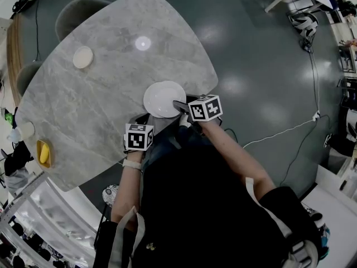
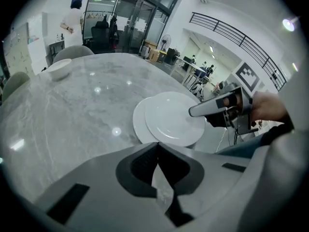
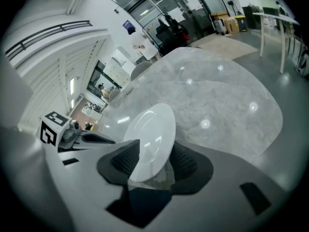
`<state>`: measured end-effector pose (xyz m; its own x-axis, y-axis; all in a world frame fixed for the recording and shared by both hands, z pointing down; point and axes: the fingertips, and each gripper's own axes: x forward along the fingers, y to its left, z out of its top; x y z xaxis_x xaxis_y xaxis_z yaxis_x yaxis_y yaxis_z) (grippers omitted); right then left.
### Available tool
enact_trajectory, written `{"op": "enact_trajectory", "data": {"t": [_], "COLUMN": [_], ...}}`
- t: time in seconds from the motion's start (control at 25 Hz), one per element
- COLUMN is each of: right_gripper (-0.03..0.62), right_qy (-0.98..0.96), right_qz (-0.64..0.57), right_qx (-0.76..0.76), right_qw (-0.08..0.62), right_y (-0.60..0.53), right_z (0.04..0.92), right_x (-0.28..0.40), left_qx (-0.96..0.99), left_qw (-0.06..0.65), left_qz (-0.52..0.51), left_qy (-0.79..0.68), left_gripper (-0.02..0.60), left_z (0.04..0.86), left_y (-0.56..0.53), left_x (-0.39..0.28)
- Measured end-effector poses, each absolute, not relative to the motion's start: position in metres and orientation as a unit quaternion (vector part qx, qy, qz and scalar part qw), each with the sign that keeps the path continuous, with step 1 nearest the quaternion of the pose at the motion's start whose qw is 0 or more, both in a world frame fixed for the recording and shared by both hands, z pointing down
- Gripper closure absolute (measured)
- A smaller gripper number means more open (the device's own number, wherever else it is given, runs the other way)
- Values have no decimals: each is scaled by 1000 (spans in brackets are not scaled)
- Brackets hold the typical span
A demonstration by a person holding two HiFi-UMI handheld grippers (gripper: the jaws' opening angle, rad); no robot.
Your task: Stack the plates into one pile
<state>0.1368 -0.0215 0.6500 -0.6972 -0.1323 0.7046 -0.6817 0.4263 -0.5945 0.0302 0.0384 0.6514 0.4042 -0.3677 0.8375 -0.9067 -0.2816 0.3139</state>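
left hand-held gripper (image 2: 157, 148) is closed, right hand-held gripper (image 3: 150, 152) jaws apart.

You have a grey marble table (image 1: 100, 105) before you, a grey chair (image 1: 78, 11) at its far edge, a yellow tray (image 1: 43, 153) at its left edge, and a white cable (image 1: 279, 133) across the floor.

Lower plate (image 2: 139, 122) mostly hidden under upper plate (image 2: 174, 117). Yellow item (image 1: 44, 153) at table (image 1: 83, 110) edge: too small to identify.
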Motion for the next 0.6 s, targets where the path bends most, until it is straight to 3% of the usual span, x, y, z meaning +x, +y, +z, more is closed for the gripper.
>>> {"op": "enact_trajectory", "data": {"t": [0.28, 0.6], "right_gripper": [345, 318], "right_qy": [-802, -802], "right_qz": [385, 352], "right_qx": [254, 258], "right_qw": [380, 408], "right_y": [-20, -24], "right_z": [658, 659], "right_x": [145, 147], "left_qx": [731, 732], "left_qw": [409, 409], "left_qz": [328, 330], "left_qy": [-436, -434], "left_gripper": [575, 575], "left_z": [651, 651], "left_y": [34, 34], "left_x": [34, 31]}}
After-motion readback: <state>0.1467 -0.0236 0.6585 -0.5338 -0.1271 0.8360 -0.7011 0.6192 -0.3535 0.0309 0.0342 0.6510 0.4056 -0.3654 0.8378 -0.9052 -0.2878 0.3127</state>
